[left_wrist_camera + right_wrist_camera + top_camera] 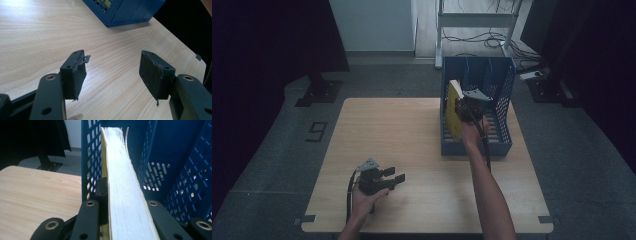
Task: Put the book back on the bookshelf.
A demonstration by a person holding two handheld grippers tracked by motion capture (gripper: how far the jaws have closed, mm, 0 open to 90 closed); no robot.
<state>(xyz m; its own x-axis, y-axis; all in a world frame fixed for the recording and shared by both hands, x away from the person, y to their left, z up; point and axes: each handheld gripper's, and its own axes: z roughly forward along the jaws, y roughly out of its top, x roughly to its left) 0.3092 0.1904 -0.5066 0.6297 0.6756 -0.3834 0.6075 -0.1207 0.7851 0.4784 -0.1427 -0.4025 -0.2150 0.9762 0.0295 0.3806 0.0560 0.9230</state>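
Right gripper (463,106): we see it pinching a yellow-covered book (455,111) by its page edge, jaws pressed on both covers, inside the blue rack.
Book: upright, slightly tilted, in the leftmost compartment of the rack, against the perforated left wall; pages (123,185) face the right gripper view.
Blue rack (503,100): stands at the far right part of the counter (402,130).
Left gripper (393,179): spread wide, nothing between its jaws, low over the near left counter, well apart from the rack.
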